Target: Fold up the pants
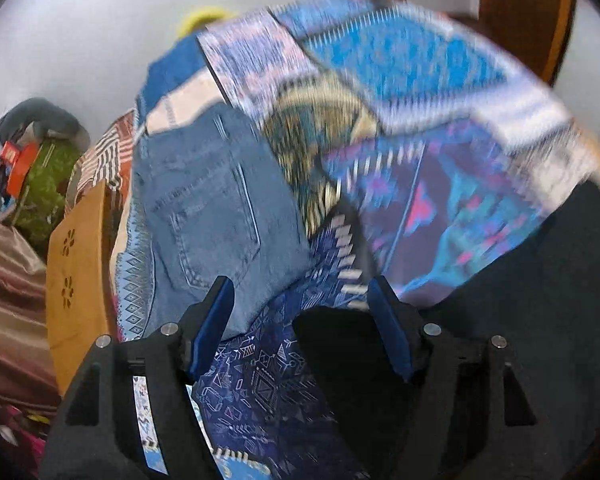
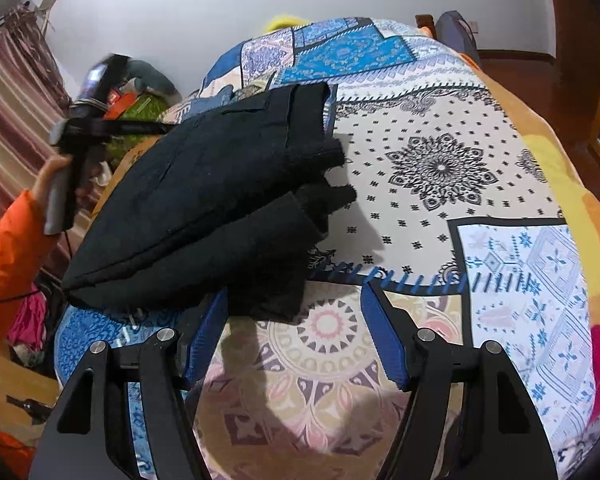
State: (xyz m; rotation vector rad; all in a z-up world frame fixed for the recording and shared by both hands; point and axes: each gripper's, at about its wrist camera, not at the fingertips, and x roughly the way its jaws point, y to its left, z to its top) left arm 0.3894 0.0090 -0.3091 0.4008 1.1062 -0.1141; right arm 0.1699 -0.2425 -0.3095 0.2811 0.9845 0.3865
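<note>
Black pants [image 2: 204, 208] lie folded on the patterned bedspread [image 2: 440, 168], leg ends pointing right. My right gripper [image 2: 296, 296] is open and empty just in front of the pants' near edge. In the blurred left wrist view, my left gripper [image 1: 300, 292] is open and empty above the bed, with dark cloth [image 1: 520, 280], probably the black pants, at the lower right. The left gripper also shows in the right wrist view [image 2: 80, 120], raised at the bed's left side.
Folded blue jeans [image 1: 208, 208] lie on the bed's far left part. A wooden stool or board [image 1: 76, 272] stands beside the bed. A green bag with clutter [image 1: 40, 176] sits by the white wall. Striped curtains [image 2: 8, 100] hang left.
</note>
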